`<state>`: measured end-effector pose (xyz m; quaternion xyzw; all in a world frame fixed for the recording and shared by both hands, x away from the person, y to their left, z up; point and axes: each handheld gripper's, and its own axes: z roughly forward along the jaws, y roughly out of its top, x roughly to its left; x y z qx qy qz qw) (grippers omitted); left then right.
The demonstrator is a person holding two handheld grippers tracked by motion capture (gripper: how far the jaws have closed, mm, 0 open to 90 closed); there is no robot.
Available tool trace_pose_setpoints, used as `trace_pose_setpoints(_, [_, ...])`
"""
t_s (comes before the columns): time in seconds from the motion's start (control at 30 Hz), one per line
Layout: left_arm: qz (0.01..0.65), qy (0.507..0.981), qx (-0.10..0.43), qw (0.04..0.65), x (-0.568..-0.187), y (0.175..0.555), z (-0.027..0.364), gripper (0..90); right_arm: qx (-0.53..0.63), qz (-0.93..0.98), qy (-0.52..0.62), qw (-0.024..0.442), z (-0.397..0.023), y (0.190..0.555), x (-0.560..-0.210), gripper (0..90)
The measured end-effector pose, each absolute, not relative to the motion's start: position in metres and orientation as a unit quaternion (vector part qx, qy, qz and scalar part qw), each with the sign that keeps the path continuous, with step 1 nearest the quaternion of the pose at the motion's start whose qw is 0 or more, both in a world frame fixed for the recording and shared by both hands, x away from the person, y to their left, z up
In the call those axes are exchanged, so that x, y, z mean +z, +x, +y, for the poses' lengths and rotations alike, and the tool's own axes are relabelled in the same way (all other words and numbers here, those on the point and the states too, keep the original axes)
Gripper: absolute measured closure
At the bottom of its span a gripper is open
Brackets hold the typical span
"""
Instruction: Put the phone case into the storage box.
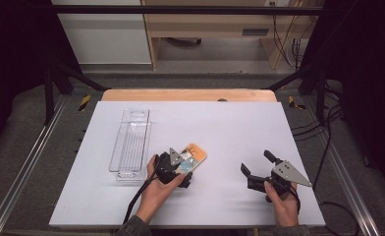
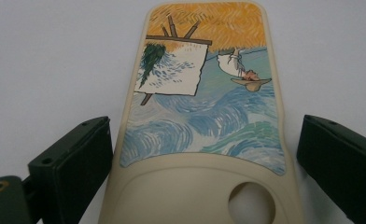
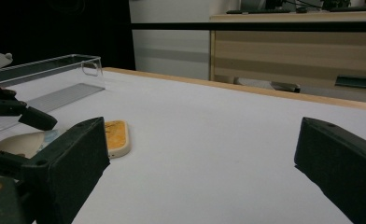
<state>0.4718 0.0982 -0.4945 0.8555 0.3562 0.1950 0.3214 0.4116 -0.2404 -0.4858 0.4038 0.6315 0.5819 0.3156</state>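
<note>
A person stands at a white bench (image 1: 230, 128) with a two-jaw gripper in each hand. A painted phone case (image 1: 192, 157) lies flat on the bench, a little left of the middle and toward the near edge, just right of a clear plastic tray (image 1: 130, 142) that runs lengthwise from near to far.

The left gripper (image 1: 177, 164) sits over the near end of the case. In the left gripper view, the phone case (image 2: 209, 116) lies straight ahead between the two black jaws, its long axis running directly away from the gripper, the camera cutout end nearest and the orange painted end farthest. The jaws stand apart, one on each long side of the case, and a strip of bench shows between each jaw and the case edge, so they do not press on it.

The right gripper (image 1: 259, 169) hovers well apart toward the near right corner, its jaws wide apart and holding nothing. In the right gripper view, the far end of the phone case (image 3: 116, 137) shows off to its left.

The left hand is clearly the nearer one. Closing across the case's short width looks like the natural next move.
</note>
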Motion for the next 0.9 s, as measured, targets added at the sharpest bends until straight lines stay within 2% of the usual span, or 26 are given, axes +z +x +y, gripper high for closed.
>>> trace_pose_setpoints(0.47, [0.377,0.848,0.166,0.332,-0.4968,0.4746,0.1032,3.9,0.584,0.632,0.403,0.311,-0.2396,0.4119,-0.4863,3.0])
trace_pose_setpoints(0.57, [0.381,0.846,0.165,0.334,-0.4951,0.4743,0.1052,9.7,0.582,0.635,0.403,0.311,-0.2396,0.4122,-0.4868,3.0])
trace_pose_setpoints(0.9, [0.385,0.846,0.174,0.326,-0.4939,0.4715,0.1024,12.0,0.582,0.635,0.404,0.31,-0.2396,0.4121,-0.487,3.1])
